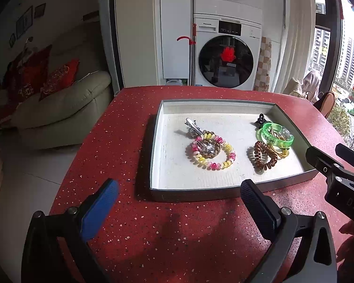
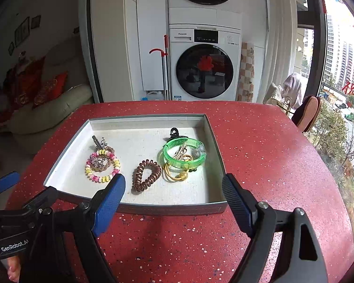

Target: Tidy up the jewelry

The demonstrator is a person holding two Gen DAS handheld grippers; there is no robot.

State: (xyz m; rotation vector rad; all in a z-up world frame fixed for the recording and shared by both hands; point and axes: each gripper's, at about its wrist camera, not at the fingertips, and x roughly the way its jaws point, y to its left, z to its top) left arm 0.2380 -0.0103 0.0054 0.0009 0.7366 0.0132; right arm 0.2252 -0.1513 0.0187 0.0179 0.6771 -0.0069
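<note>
Silver hair clip (image 1: 194,125) lying diagonally in tray (image 1: 200,192), both claws spread

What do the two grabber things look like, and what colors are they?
Both are black metal frames with silver bolts. The left gripper and right gripper each have flat, ridged fingers with blue pads. White lettering reads "GenRobot.AI" on the left gripper in the right wrist view.
</note>
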